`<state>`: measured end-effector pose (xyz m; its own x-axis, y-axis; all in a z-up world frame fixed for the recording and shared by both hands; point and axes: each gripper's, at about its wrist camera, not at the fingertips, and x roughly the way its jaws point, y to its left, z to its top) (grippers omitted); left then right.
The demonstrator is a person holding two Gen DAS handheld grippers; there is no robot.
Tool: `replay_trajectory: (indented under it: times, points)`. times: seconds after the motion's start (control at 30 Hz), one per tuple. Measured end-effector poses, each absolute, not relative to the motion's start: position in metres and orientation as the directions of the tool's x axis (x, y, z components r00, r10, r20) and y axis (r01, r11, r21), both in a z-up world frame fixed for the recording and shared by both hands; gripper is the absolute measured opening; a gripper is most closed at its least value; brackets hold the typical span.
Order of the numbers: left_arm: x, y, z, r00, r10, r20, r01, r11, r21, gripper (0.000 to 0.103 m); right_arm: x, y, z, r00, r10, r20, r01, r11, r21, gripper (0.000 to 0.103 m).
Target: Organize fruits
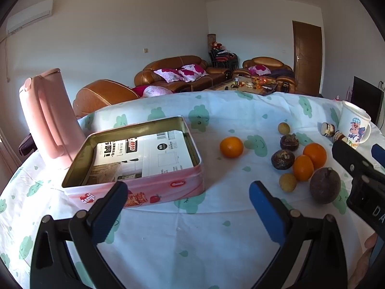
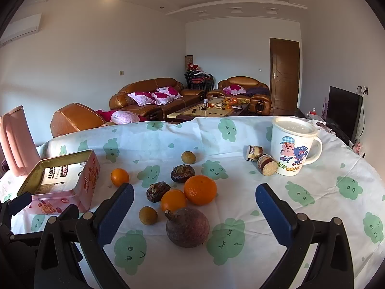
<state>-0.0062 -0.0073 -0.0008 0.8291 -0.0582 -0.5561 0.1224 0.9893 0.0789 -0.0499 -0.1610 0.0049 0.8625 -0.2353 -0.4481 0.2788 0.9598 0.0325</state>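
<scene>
Above the bench (image 1: 192,236), both grippers hover level and point across the cloth toward the far sofa. The left gripper (image 1: 187,200) hangs just in front of the pink tin (image 1: 144,190), jaws spread wide with nothing between them but bare tablecloth. The right gripper (image 2: 195,202) sits to its right, jaws equally wide and holding nothing; between its blue pads (image 2: 115,214) lies the near end of the fruit cluster, though nothing touches the pads. In the left wrist view the right gripper's black body shows at the right edge, beside the fruit.

Eight fruits lie on the cloth, all outside the tin. Three are oranges: one alone (image 2: 119,177) near the tin, and two touching each other, a small one (image 2: 173,200) and a larger one (image 2: 200,189). Two are small round tan fruits, one far (image 2: 188,157) and one near (image 2: 148,215). Two are dark, wrinkled fruits (image 2: 182,173) (image 2: 157,191). One large purple-brown fruit (image 2: 187,226) with a stubby stem sits nearest the right gripper.

The tin is open and holds a white printed carton (image 1: 149,154) (its small print is unreadable); the tin's front wall bears "Genji" and a red oval logo too small to read. Behind it stands one pink jug (image 1: 48,118). On the right stands one white lidded mug (image 2: 292,147) with a cartoon pig and letters reading "COHC", and beside it lie two small wrapped snacks (image 2: 254,153) (image 2: 266,165).
</scene>
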Motion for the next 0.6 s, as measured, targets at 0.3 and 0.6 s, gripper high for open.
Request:
replay_trajectory:
  times: [0.3, 0.6]
  points:
    - [-0.0060, -0.0069, -0.0006, 0.829, -0.060, -0.556, 0.125, 0.989, 0.079, 0.102, -0.0498, -0.1604, 0.0055, 0.861, -0.238, -0.449, 0.282, 0.959, 0.032, 0.102]
    - [-0.0056, -0.0068, -0.0003, 0.828, -0.060, -0.557, 0.124, 0.989, 0.078, 0.102, -0.0498, -0.1606, 0.0029, 0.861, -0.235, -0.450, 0.278, 0.960, 0.031, 0.102]
